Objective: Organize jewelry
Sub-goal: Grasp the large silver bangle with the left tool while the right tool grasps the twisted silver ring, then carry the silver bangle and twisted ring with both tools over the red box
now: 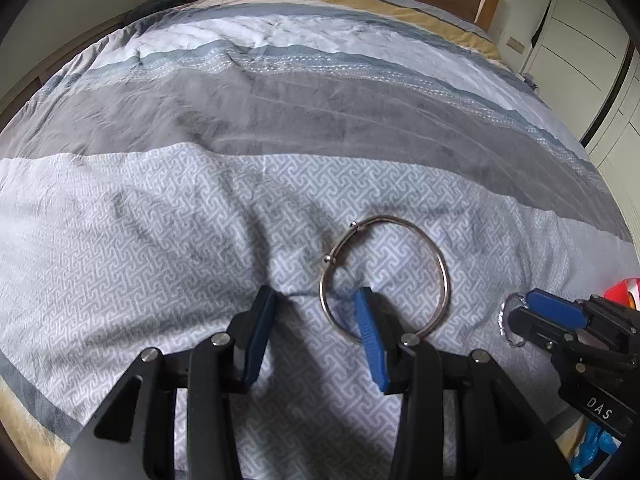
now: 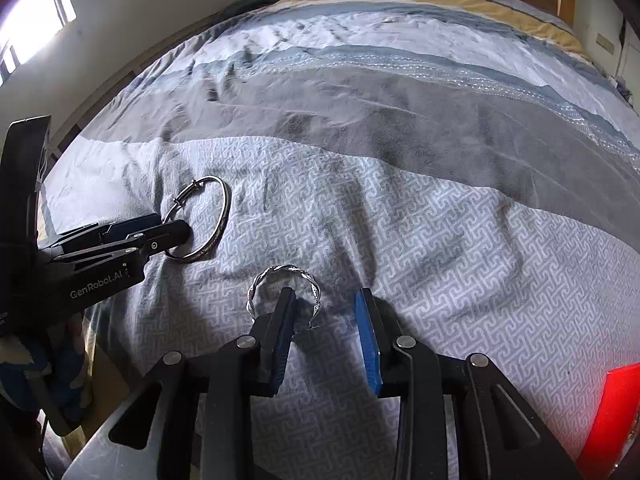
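In the left wrist view, the left claw (image 1: 316, 320) fills the lower middle of the frame, its two blue-padded fingers spread wide over the patterned bed cover (image 1: 160, 240). A large silver bangle (image 1: 385, 275) lies flat on the cover in the lower centre; the claw's right-hand finger (image 1: 370, 336) reaches inside its loop, while the other finger sits outside it to the left.

At the lower right edge of that frame the right claw (image 1: 520, 316) comes in from the side, beside a small twisted ring (image 1: 505, 318).

In the right wrist view, the right claw (image 2: 326, 312) is also spread. The twisted ring (image 2: 280, 284) lies on the cover at lower centre, with the claw's left-hand finger (image 2: 282, 320) inside its loop. The bangle (image 2: 202, 220) appears at middle left, the left claw (image 2: 168, 232) reaching into it. A red object (image 2: 612, 412) shows at the lower right corner.
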